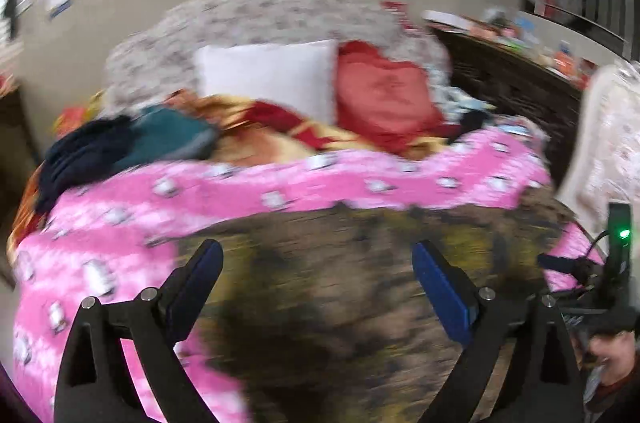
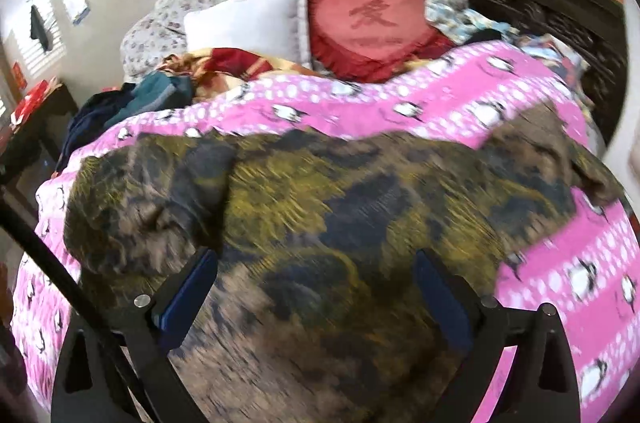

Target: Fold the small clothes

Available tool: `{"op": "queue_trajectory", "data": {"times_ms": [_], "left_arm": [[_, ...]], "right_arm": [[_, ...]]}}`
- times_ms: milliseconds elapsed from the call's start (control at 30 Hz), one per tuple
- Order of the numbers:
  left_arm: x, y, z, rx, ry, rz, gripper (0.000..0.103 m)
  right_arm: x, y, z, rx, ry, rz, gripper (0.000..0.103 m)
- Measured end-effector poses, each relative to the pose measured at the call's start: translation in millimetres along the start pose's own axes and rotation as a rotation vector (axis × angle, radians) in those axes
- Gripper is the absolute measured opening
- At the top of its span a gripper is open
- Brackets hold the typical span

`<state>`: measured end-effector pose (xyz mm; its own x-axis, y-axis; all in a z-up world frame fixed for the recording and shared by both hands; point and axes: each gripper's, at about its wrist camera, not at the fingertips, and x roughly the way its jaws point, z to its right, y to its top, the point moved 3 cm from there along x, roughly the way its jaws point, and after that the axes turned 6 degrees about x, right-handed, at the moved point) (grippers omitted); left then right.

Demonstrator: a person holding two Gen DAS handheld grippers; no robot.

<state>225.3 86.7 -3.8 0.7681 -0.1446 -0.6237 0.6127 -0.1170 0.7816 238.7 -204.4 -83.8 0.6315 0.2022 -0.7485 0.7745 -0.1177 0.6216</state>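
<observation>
From the left wrist view, the left gripper (image 1: 318, 263) hangs with its jaws spread wide and nothing between them, over the camouflage garment (image 1: 360, 287) that fills the lower middle of the picture. The garment lies flat on the pink penguin blanket (image 1: 100, 223), probably laid out there so its edges can be reached for folding. The blur hides its outline here. At 12 o'clock from the garment a white pillow (image 1: 266, 77) and a red heart cushion (image 1: 384, 95) lean against a floral quilt (image 1: 280, 11); at 10 o'clock sits a heap of dark clothes (image 1: 120, 143), apparently waiting their turn. At 3 o'clock, part of the right gripper's handle shows with a green light. Nothing written can be read in this view.

From the right wrist view, the right gripper (image 2: 316, 273) is likewise spread and empty, poised above the camouflage garment (image 2: 320, 223), which is spread across the pink penguin blanket (image 2: 560, 263) with a sleeve-like flap at 9 o'clock and another at 2 o'clock. The red heart cushion (image 2: 372, 23) at 12 o'clock carries one large Chinese character, seemingly 爱; smaller lettering beneath it is too blurred to read. A dark carved headboard (image 2: 560, 23) stands at 2 o'clock.
</observation>
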Motion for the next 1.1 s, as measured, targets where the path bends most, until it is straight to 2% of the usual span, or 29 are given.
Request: {"op": "queue_trajectory", "data": {"times_ms": [133, 233, 300, 333, 367, 433, 467, 500, 567, 667, 767, 800, 833, 867, 900, 967, 1000, 1067, 1100], "left_arm": [[12.1, -23.0, -62.2, -0.137, 0.059, -0.066, 0.095], [20.6, -41.8, -82.2, -0.202, 0.060, -0.098, 0.095], [28.6, -50.1, -85.6, -0.218, 0.070, -0.119, 0.095], [30.7, -52.7, -85.2, -0.220, 0.071, -0.125, 0.095], [34.3, -54.9, -83.5, -0.225, 0.071, -0.136, 0.095], [38.0, -57.2, -77.6, -0.227, 0.062, -0.147, 0.095], [37.8, -57.7, -75.8, -0.222, 0.055, -0.147, 0.095], [36.7, -57.9, -74.1, -0.212, 0.055, -0.144, 0.095], [35.9, -57.4, -73.0, -0.189, 0.072, -0.136, 0.095], [37.9, -55.2, -74.2, -0.190, 0.075, -0.131, 0.095], [44.7, -54.2, -75.2, -0.216, 0.060, -0.134, 0.095], [46.7, -54.0, -74.3, -0.218, 0.060, -0.138, 0.095], [48.3, -54.4, -72.9, -0.218, 0.060, -0.142, 0.095], [49.8, -54.3, -70.7, -0.214, 0.057, -0.144, 0.095], [50.7, -53.9, -69.1, -0.209, 0.057, -0.145, 0.095], [51.4, -52.3, -67.2, -0.202, 0.064, -0.147, 0.095], [51.1, -51.3, -66.8, -0.201, 0.063, -0.147, 0.095], [49.7, -47.8, -66.1, -0.190, 0.061, -0.142, 0.095], [49.1, -46.4, -66.2, -0.182, 0.067, -0.140, 0.095]], "right_arm": [[14.5, 10.5, -36.7, -0.070, 0.053, 0.001, 0.100], [20.0, 3.9, -77.3, -0.215, 0.058, 0.013, 0.101], [29.7, -1.7, -100.9, -0.324, 0.026, 0.022, 0.101], [39.6, -4.0, -111.9, -0.382, -0.019, 0.031, 0.101], [47.9, -4.0, -116.4, -0.412, -0.060, 0.041, 0.097], [59.1, 0.9, -115.8, -0.429, -0.107, 0.068, 0.059], [59.5, 6.2, -107.5, -0.392, -0.084, 0.065, 0.031], [55.3, 12.0, -95.1, -0.329, -0.048, 0.062, 0.024], [44.1, 19.7, -71.4, -0.241, -0.012, 0.075, 0.021], [16.7, 25.1, -24.6, -0.165, -0.070, 0.142, 0.017], [8.2, 27.9, 18.1, -0.099, -0.166, 0.141, 0.018], [8.2, 28.2, 25.9, -0.080, -0.168, 0.128, 0.026], [7.9, 27.7, 38.4, -0.035, -0.134, 0.107, 0.037], [6.7, 27.4, 46.4, 0.013, -0.088, 0.087, 0.065], [3.9, 27.2, 48.9, 0.043, -0.056, 0.082, 0.089], [-8.2, 30.6, 50.7, 0.117, 0.052, 0.098, 0.093], [-12.6, 31.7, 51.0, 0.127, 0.068, 0.108, 0.093], [-17.6, 36.4, 46.3, 0.116, 0.054, 0.139, 0.095], [-12.4, 39.3, 41.8, 0.082, 0.013, 0.135, 0.096]]}}
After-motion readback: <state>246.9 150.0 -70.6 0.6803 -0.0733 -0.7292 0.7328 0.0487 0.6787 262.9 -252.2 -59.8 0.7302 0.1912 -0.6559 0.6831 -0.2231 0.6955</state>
